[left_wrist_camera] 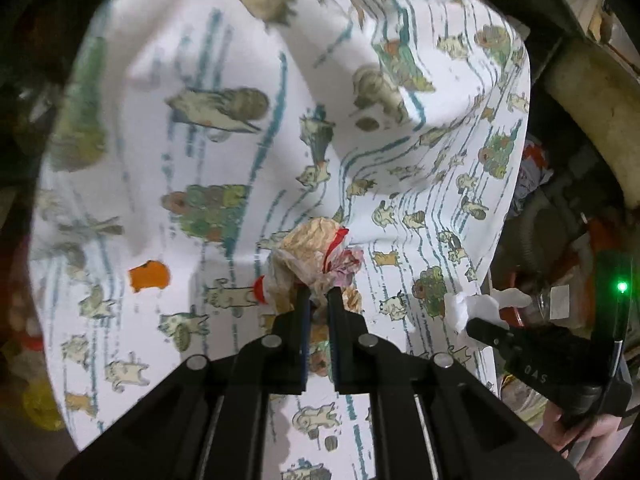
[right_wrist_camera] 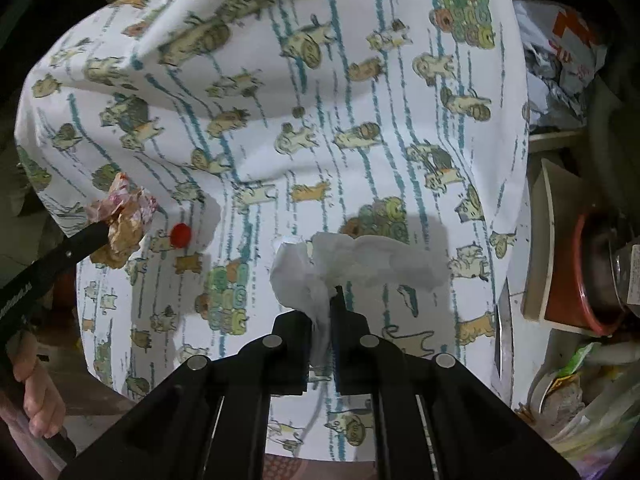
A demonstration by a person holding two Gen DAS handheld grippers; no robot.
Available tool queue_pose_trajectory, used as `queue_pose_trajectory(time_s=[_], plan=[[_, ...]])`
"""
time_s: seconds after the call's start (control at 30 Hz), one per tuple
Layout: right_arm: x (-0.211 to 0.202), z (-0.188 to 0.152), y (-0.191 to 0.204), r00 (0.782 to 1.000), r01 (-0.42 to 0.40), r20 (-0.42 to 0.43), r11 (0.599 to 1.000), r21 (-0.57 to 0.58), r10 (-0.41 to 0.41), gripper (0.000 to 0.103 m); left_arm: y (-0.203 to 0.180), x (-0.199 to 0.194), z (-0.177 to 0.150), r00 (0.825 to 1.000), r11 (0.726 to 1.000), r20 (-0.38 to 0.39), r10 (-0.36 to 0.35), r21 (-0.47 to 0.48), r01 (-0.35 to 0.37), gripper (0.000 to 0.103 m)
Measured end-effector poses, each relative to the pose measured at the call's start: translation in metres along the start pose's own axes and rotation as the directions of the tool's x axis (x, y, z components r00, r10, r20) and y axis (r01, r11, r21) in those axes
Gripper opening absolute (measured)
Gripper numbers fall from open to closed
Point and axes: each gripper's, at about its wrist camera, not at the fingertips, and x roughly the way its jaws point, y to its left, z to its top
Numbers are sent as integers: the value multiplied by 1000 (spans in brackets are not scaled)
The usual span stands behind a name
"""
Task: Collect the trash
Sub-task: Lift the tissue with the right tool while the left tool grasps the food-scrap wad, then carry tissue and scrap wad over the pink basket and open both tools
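Observation:
My left gripper [left_wrist_camera: 318,294] is shut on a crumpled wad of brown paper and clear plastic wrapper [left_wrist_camera: 316,254], held above the cat-print tablecloth [left_wrist_camera: 224,80]. It also shows at the left of the right wrist view [right_wrist_camera: 124,216]. My right gripper [right_wrist_camera: 324,300] is shut on a crumpled white tissue [right_wrist_camera: 352,264], also held above the cloth; the tissue shows in the left wrist view [left_wrist_camera: 476,306] at the right. A red bottle cap [right_wrist_camera: 181,235] lies on the cloth between the two grippers. An orange scrap [left_wrist_camera: 149,276] lies on the cloth to the left.
The cloth-covered table has raised folds at the back [right_wrist_camera: 248,60]. Right of the table edge are crumpled paper and a bag [right_wrist_camera: 560,52], a red-rimmed pot [right_wrist_camera: 592,276] and plastic bags [right_wrist_camera: 580,400]. A pale pipe [left_wrist_camera: 600,112] runs at the upper right.

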Motion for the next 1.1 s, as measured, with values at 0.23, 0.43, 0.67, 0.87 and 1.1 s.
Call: queue_pose_trajectory(time_s=[0.23, 0.43, 0.67, 0.87, 1.1], plan=[[-26, -5, 34, 994, -23, 107, 998, -65, 30, 9, -6, -54, -2, 991, 999, 134, 32, 26, -36, 7], [-83, -20, 68, 972, -36, 226, 991, -126, 64, 9, -10, -117, -9, 979, 993, 183, 90, 60, -103, 7], [-147, -56, 92, 937, -93, 319, 982, -164, 142, 9, 9, -194, -37, 956, 996, 284, 78, 14, -85, 7], [-180, -93, 111, 918, -121, 351, 974, -193, 184, 9, 32, -223, -69, 954, 994, 279, 106, -40, -98, 7], [-183, -139, 124, 926, -153, 309, 964, -219, 217, 9, 59, -224, -104, 966, 990, 220, 137, -70, -125, 7]])
